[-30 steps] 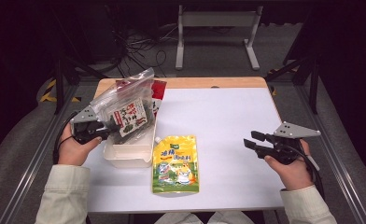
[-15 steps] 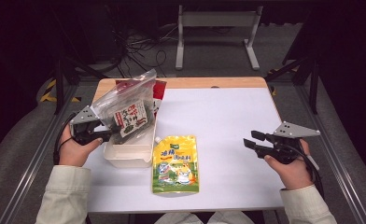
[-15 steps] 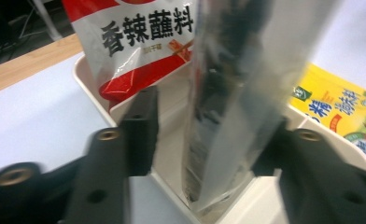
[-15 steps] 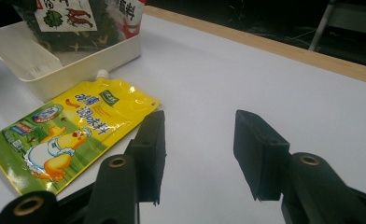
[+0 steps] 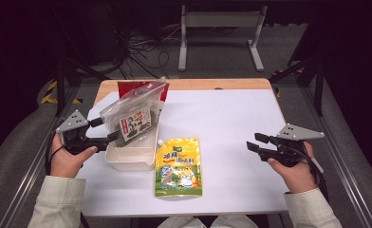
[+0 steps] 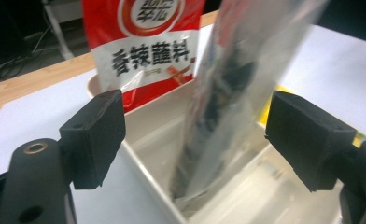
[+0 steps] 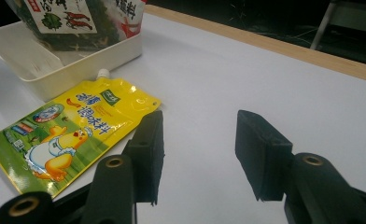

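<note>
The jaws of the left gripper (image 5: 106, 130) have just been opening, and the clear seaweed packet (image 5: 133, 118), gripped a second ago, is now released between them, untouched by either pad (image 6: 97, 135). It is left standing tilted in the white tray (image 5: 129, 159), leaned against the red sauce packet (image 5: 139, 88) behind it. Placing this packet can be judged done; the yellow spouted pouch (image 5: 178, 167), laid flat on the white counter (image 5: 222, 118) just beside the tray, is probably next. The right gripper (image 5: 255, 142) is held half open and empty over the counter. The packet is glossy, crinkled film; the tray is rigid, smooth plastic with rounded corners.
</note>
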The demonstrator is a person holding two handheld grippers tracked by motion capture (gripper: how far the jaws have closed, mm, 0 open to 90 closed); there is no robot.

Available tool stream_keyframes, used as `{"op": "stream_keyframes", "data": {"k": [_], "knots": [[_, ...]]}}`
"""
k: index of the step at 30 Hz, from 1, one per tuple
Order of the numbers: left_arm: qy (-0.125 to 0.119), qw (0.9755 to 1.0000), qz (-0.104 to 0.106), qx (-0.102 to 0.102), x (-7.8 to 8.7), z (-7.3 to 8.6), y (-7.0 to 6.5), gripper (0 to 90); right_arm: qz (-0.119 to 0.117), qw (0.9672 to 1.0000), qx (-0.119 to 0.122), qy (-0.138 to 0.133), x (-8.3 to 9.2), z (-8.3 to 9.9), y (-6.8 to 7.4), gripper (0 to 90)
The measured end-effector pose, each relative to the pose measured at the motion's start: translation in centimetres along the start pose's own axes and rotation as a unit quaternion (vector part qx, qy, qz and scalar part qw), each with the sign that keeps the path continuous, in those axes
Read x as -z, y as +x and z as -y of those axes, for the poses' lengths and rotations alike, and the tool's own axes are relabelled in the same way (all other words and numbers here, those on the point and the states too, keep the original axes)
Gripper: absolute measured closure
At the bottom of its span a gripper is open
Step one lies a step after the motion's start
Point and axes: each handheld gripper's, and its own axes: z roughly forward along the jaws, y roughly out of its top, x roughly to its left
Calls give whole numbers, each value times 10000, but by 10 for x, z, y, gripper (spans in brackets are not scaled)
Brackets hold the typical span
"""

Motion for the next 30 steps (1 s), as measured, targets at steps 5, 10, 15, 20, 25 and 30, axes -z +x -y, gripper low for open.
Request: {"op": "stream_keyframes", "data": {"k": [5, 10, 15, 20, 25, 30], "knots": [[57, 9999, 5, -137, 4, -3, -14, 180, -10, 10000, -11, -2, 0, 0, 0, 524], [45, 9999, -20, -156, 8, 1, -22, 163, -39, 10000, 25, 17, -2, -1, 1, 517], [77, 9999, -101, -89, 11, 16, -21, 145, -101, 9999, 58, 94, -7, 0, 3, 503], [0, 9999, -122, 43, 18, 24, -21, 139, -156, 9998, 97, 84, -12, -1, 5, 484], [-2, 9999, -125, 23, 31, 26, -28, 140, -299, 9994, 125, 77, -20, -4, 8, 473], [241, 9996, -133, 29, 40, 27, -38, 142, -518, 9984, 178, 147, -30, -6, 14, 437]]}}
